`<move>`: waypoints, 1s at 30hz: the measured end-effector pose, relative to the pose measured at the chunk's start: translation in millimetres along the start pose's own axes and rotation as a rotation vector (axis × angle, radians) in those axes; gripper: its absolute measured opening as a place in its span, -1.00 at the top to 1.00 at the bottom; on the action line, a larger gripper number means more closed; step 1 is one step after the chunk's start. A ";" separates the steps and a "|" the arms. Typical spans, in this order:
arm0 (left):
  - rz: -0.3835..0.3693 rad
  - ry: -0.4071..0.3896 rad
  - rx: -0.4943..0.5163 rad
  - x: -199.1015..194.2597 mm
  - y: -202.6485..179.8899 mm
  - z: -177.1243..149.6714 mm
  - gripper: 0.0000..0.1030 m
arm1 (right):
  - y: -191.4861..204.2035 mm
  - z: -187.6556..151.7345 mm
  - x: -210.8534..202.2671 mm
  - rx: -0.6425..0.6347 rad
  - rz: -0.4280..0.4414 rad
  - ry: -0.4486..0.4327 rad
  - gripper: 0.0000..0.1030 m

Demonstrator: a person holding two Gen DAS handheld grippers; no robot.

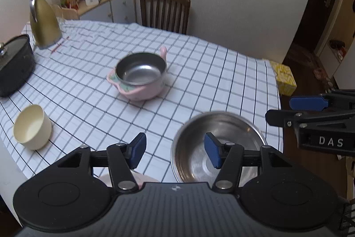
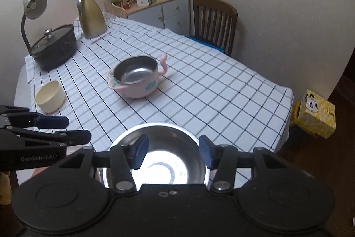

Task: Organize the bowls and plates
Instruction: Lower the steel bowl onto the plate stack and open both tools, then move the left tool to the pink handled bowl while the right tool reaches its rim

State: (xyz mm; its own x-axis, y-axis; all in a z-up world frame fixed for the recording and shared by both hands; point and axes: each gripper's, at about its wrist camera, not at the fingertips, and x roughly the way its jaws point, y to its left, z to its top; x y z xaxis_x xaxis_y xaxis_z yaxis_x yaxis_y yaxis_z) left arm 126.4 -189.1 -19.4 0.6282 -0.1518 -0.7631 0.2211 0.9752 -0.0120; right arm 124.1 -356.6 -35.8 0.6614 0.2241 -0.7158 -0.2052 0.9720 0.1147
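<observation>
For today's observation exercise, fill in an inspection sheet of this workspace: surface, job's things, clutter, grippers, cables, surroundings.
Surface: table under checked cloth.
Job's things: steel bowl at near edge; pink bowl with steel liner, mid-table; cream bowl at left.
Clutter: black pot, gold jug, lamp.
Grippers: left gripper open, empty; right gripper open, empty, above steel bowl.
Cables: nothing seen.
Surroundings: chair, cabinet, yellow box on floor.

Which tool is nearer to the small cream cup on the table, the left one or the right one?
Left. The left tool hangs just in front of the cream cup, on its side of the table. The right tool is over the steel bowl, farther across.
</observation>
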 end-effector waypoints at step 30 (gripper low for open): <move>0.019 -0.103 0.012 63.1 102.9 96.7 -0.47 | 60.8 84.7 61.6 0.071 -0.078 -0.058 -0.92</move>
State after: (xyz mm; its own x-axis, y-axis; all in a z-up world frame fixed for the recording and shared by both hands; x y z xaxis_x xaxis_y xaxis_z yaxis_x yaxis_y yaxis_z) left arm 260.9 -113.9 -6.3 0.7058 -0.1494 -0.6925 0.2171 0.9761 0.0107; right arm 213.5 -277.6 -14.5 0.7146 0.1495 -0.6834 -0.1013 0.9887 0.1104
